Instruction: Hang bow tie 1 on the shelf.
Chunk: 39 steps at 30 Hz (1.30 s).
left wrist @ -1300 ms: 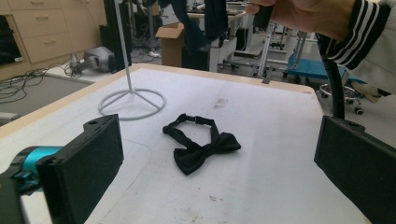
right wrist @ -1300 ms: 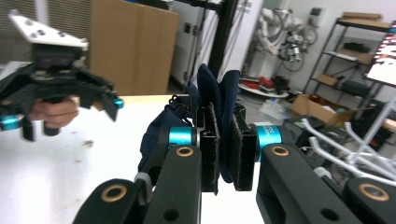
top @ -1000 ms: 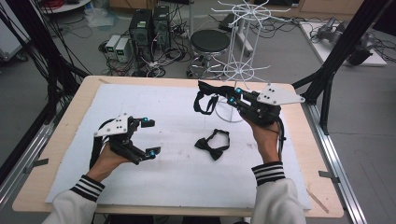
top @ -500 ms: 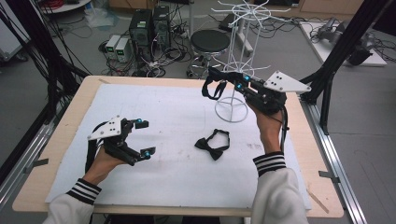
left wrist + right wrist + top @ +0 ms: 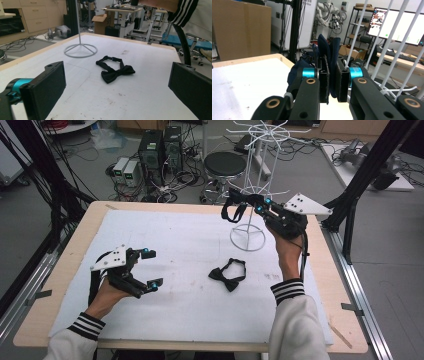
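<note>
A white sheet covers the worktop (image 5: 165, 320). The right gripper (image 5: 239, 202) is raised beside the white wire rack (image 5: 250, 185), its jaws clenched on a dark bow tie (image 5: 329, 50) whose strap hangs in a loop; the colour looks navy, though it is dim. A second bow tie (image 5: 227, 275) lies flat mid-sheet. The left gripper (image 5: 151, 268) hovers low, jaws released.
</note>
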Motion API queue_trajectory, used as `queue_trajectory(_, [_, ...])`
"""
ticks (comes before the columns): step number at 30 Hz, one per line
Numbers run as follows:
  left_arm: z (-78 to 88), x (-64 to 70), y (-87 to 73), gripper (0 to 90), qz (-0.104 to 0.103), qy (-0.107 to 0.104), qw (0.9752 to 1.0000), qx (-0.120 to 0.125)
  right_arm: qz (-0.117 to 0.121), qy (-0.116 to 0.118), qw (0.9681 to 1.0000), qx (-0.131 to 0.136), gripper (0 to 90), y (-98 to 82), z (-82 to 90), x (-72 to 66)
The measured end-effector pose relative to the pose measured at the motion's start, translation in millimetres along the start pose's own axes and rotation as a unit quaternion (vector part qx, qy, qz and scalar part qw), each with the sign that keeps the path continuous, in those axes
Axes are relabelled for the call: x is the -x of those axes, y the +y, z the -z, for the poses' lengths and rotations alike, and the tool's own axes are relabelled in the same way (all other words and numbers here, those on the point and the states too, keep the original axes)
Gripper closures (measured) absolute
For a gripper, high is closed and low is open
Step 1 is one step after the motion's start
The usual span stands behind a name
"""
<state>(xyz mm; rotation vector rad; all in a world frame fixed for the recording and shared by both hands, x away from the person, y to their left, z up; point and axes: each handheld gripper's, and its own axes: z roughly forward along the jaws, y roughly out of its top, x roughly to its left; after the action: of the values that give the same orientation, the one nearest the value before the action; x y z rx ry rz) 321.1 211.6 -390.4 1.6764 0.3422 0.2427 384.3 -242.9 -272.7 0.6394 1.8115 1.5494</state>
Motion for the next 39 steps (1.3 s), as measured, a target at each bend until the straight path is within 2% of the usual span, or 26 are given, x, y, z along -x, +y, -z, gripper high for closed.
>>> queue_trajectory(14, [-1.6, -0.3, -0.8, 1.8, 0.002, -0.001, 1.0, -0.002, 0.002, -0.024, 0.9996, -0.014, 84.5, -5.1, -0.3, 8.8])
queue_trajectory(22, [-3.3, -0.1, -1.5, 1.8, 0.004, -0.003, 1.0, -0.002, -0.002, -0.023, 0.9995, -0.021, 84.3, -8.3, -1.9, 12.4])
queue_trajectory(34, [-2.0, 0.3, -2.4, 1.8, 0.008, -0.003, 1.0, -0.002, -0.01, -0.017, 0.9988, -0.045, 84.0, -12.4, -7.0, 13.5])
queue_trajectory(39, [-1.7, -0.1, -2.7, 1.8, 0.007, -0.002, 1.0, -0.003, 0.001, -0.023, 0.9981, -0.057, 83.7, -12.6, -9.2, 12.4])
